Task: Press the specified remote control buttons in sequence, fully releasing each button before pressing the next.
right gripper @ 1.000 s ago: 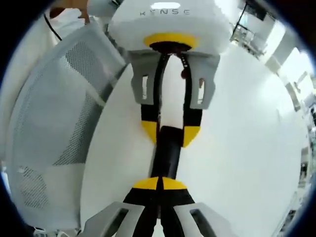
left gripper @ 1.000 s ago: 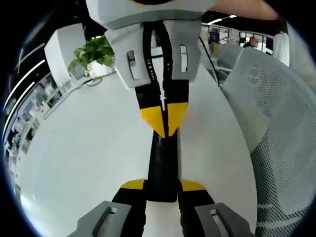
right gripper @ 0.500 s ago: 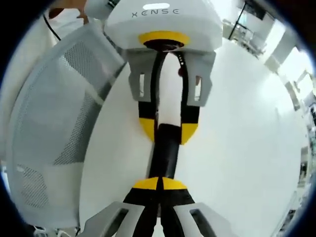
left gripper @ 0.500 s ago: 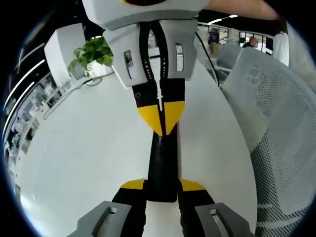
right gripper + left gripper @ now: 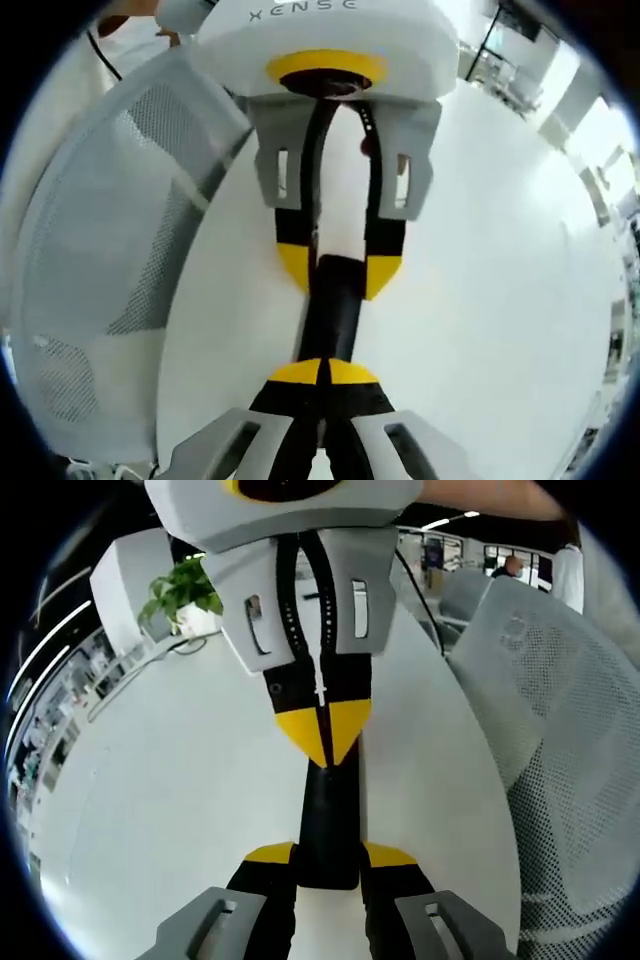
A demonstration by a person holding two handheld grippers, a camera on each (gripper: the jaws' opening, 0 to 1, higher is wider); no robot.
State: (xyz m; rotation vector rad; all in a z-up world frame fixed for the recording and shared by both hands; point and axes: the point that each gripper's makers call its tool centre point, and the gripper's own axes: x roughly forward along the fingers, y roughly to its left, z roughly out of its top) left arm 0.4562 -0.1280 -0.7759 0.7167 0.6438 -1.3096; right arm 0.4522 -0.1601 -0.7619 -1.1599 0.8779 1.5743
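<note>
While both grippers meet at frame centre, a black remote (image 5: 328,825) lies on the white worktop (image 5: 180,780).
Left gripper (image 5: 329,858) is clamped on it; right gripper (image 5: 322,372) has its yellow tips together, touching it.

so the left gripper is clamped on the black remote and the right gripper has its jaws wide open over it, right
Not quite. The right gripper has its jaws shut, tips together over the black remote, as the right gripper view shows. The left gripper is indeed clamped on the remote.

Bright, even overhead light. White table (image 5: 180,780) glares, nearly blown out at right of right gripper view (image 5: 520,280). Shadows faint. Strong fisheye bending at edges; background soft at upper left of left gripper view.
</note>
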